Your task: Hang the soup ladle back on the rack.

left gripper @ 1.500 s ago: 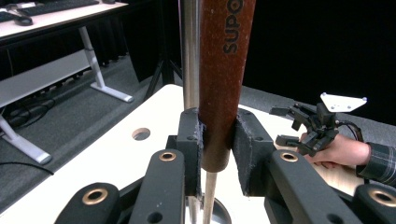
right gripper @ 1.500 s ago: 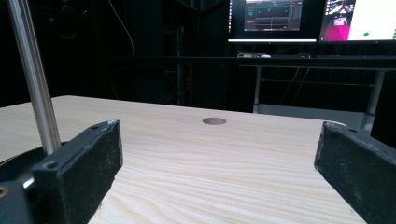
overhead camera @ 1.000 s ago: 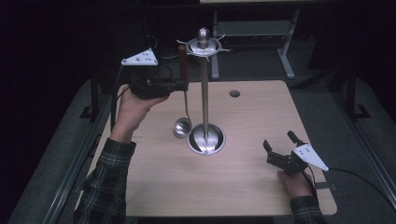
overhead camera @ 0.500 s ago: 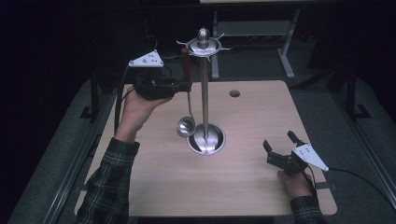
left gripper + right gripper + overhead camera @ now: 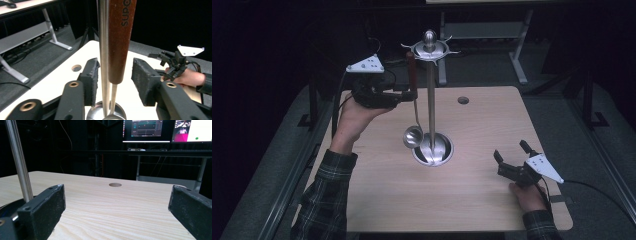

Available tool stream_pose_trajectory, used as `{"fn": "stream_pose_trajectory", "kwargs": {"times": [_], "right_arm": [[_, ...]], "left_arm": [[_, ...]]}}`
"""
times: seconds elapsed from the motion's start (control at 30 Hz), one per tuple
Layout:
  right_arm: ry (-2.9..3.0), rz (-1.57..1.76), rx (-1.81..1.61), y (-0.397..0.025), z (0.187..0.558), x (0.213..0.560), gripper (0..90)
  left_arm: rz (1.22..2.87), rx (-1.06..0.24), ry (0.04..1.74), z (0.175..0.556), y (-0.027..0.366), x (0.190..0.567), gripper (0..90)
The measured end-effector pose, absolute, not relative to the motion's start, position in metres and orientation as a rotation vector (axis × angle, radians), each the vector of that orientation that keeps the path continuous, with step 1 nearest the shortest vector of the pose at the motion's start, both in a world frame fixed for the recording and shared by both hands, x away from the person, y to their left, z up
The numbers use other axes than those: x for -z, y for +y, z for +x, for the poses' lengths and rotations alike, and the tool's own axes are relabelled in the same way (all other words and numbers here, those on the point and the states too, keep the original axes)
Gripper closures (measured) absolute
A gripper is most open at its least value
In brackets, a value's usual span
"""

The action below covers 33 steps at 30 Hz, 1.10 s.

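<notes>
A steel utensil stand (image 5: pixel 431 100) with a round base (image 5: pixel 433 150) and a ring of hooks at its top rises from the middle of the wooden table (image 5: pixel 492 120). A ladle with a brown wooden handle (image 5: pixel 411 70) hangs upright beside the pole, its bowl (image 5: pixel 413 136) just above the base. My left gripper (image 5: pixel 409 95) is level with the handle's lower part. In the left gripper view, its jaws (image 5: pixel 115 80) stand open on either side of the handle (image 5: pixel 121 37) and pole (image 5: pixel 103 50), with gaps showing. My right gripper (image 5: pixel 510 150) rests open at the table's right front, with nothing between its fingers (image 5: pixel 117 200).
A round cable hole (image 5: pixel 463 100) lies in the table behind the stand. Table legs and a desk frame (image 5: pixel 512 45) stand beyond the far edge. Monitors (image 5: pixel 160 130) glow in the right gripper view. The surroundings are dark.
My left hand has carried the ladle rightward and slightly up to the stand's pole. The handle's top now sits at the hook ring. The right gripper has stayed put.
</notes>
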State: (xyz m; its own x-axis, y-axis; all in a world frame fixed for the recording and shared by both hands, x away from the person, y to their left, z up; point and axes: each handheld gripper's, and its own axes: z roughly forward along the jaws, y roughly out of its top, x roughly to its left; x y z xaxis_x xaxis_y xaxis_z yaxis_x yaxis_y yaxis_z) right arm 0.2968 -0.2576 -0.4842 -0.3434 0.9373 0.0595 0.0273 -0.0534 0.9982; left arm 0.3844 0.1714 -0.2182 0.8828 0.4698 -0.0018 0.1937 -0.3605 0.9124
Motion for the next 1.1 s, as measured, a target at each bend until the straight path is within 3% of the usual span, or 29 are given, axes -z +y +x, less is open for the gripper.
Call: {"fn": "stream_pose_trajectory", "kwargs": {"times": [0.53,1.1], "right_arm": [[1.451,1.077,-1.5,-0.258,0.297,0.484,0.2],[1.451,1.076,-1.499,-0.258,0.297,0.484,0.2]], "left_arm": [[2.003,-0.332,0.526,0.377,0.187,0.231,31.6],[2.028,-0.351,0.598,0.365,0.217,0.258,28.2]]}}
